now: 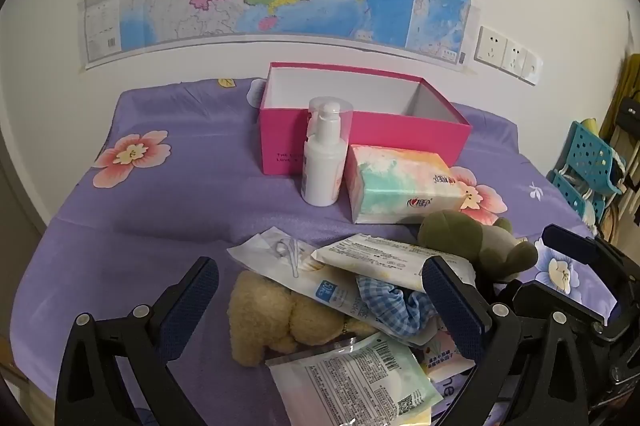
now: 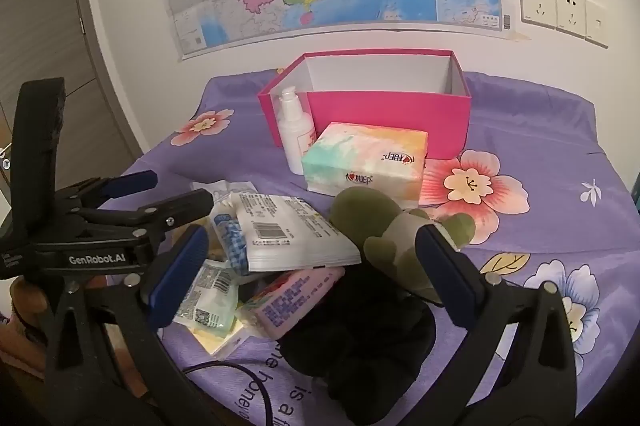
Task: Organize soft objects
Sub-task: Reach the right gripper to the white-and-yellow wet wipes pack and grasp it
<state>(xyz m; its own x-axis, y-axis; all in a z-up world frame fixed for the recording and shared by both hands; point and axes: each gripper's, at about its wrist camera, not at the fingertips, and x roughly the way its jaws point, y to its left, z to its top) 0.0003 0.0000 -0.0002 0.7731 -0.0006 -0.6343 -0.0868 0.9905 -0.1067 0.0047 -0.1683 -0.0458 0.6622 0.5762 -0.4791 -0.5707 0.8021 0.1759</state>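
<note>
Left wrist view: my left hand-held gripper [image 1: 320, 300] hangs wide apart over the beige plush [image 1: 264, 318]; right hand-held gripper [image 2: 312, 266] equally apart, empty. I'd drop straight, pinch plush only.

Black plastic tongs [image 2: 312, 262] with blue textured pads, silver screws, "GenRobot.AI" lettering.

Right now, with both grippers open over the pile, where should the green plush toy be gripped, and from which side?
Probably across its rounded dark green body, coming down from above with the right gripper. The green plush toy lies on top at the pile's right edge, uncovered, and its thin limbs look too floppy to hold well.
</note>
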